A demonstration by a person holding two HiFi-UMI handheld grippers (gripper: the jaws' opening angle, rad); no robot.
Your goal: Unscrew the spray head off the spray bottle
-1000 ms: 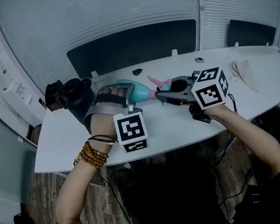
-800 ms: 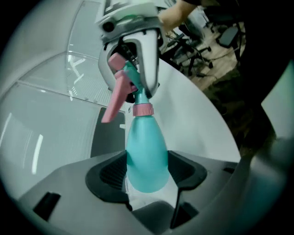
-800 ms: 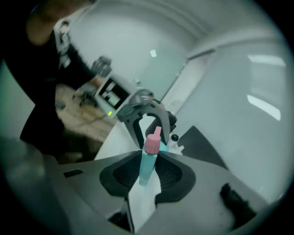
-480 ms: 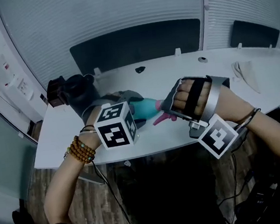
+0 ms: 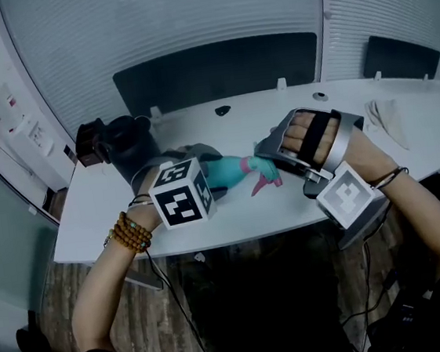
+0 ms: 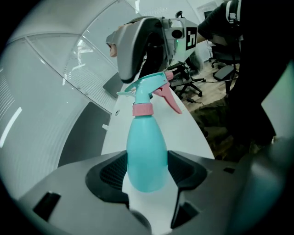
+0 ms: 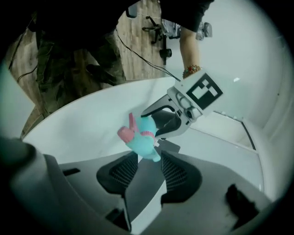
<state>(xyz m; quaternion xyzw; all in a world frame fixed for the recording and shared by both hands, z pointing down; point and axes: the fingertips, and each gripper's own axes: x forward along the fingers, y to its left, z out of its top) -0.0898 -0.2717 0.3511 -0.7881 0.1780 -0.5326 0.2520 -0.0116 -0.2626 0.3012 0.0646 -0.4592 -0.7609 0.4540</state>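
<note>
left claw is clamped on the belly of the teal spray bottle, holding it on its side over the white desk, near the front edge. right claw has just been opening: its jaws stand apart, with the pink-triggered spray head at their tips, not yet off the bottle.

A long white table curves across the room. At its left end sits a black bundle, with a small brown-and-black box touching its left side. A crumpled pale cloth lies near the right end. Behind the far edge stand a wide dark chair back and a narrower chair back, against ribbed white blinds. Cables trail over the wooden floor below
</note>
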